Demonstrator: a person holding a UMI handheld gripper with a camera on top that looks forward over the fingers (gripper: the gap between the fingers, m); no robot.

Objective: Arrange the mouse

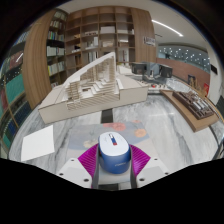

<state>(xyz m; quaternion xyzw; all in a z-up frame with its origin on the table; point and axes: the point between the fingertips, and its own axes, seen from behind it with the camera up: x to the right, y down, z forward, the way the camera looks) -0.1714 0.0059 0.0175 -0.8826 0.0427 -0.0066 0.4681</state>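
Note:
A blue and white computer mouse [112, 154] sits between my two fingers. The magenta pads [88, 161] press against both of its sides, so my gripper [112, 163] is shut on the mouse. The mouse is held above a marble-patterned table [170, 140]. A pink mat [128, 128] lies on the table just ahead of the mouse, partly hidden by it.
A large wooden architectural model [92, 92] stands on the table beyond the fingers. A white sheet [38, 145] lies to the left. A wooden tray-like model [193, 105] sits to the right. Bookshelves [95, 35] line the back of the room.

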